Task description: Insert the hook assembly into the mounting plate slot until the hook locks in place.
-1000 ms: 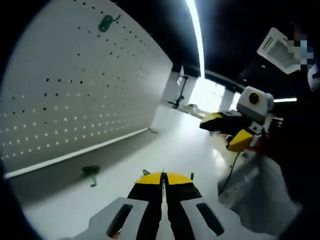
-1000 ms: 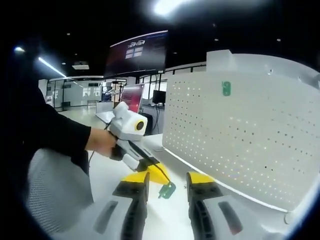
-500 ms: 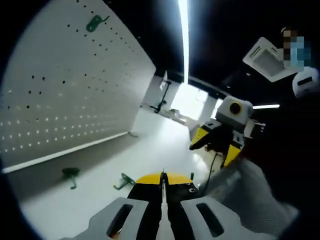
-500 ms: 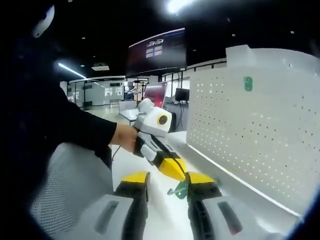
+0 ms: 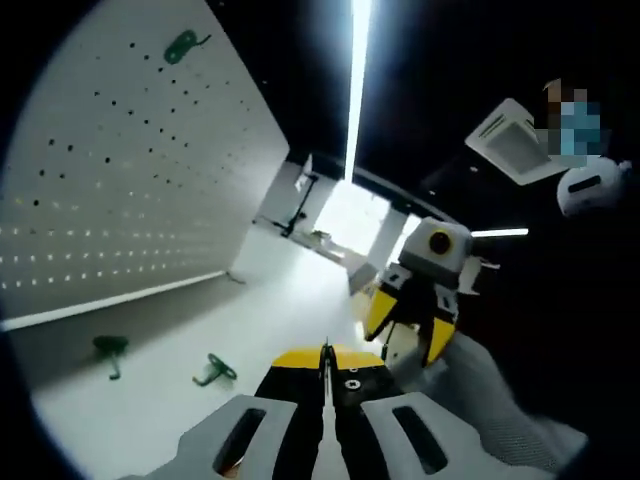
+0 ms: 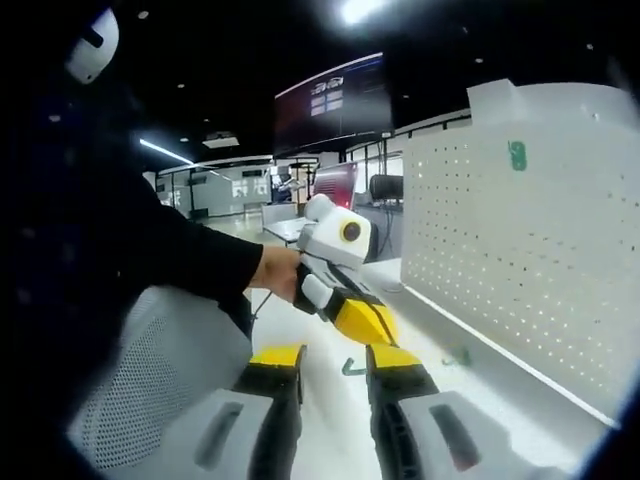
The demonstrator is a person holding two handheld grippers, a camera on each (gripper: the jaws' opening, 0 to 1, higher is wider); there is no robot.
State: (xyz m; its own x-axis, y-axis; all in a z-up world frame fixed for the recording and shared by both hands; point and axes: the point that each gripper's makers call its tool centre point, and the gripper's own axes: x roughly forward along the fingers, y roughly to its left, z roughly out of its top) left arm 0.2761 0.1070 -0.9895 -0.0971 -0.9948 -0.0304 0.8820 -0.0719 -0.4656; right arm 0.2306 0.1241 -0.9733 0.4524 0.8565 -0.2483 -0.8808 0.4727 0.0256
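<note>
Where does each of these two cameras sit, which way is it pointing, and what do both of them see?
Left gripper view: rides on the left gripper, jaws together, looking across the white table past two green hooks toward the pegboard; the right gripper enters from the right.
Right gripper view: rides on the right gripper, jaws apart, facing the person's hand holding the left gripper, pegboard on the right.
Shared: pegboard, its mounted green hook, table, the opposite gripper.

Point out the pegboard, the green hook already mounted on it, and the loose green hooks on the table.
pegboard [image 6: 520,270]: right gripper view, bare perforated face.
mounted green hook [image 5: 181,46]: left gripper view, its base plate.
nearer loose green hook [image 5: 213,371]: left gripper view, its body.
farther loose green hook [image 5: 110,347]: left gripper view, its base.
</note>
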